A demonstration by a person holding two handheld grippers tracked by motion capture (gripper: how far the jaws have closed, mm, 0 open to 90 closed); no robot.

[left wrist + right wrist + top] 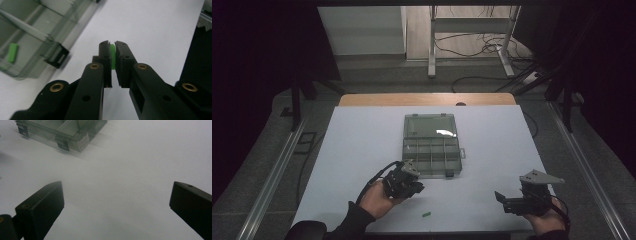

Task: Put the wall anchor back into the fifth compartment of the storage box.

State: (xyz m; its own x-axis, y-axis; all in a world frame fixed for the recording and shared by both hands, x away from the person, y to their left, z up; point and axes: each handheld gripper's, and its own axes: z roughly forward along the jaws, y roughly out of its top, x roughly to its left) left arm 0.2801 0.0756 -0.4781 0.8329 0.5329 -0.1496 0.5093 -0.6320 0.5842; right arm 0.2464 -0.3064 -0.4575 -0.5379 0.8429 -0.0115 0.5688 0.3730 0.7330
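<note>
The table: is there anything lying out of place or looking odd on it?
One small green piece lies loose on the white table, near its front edge, apart from the open compartment box. A similar piece already sits in a compartment, and the left tool pinches another. Nothing looks spilled or damaged.

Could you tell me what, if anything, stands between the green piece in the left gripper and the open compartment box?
Nothing visible does. The left gripper is shut on the green piece, and bare white table lies between it and the open compartment box.
</note>
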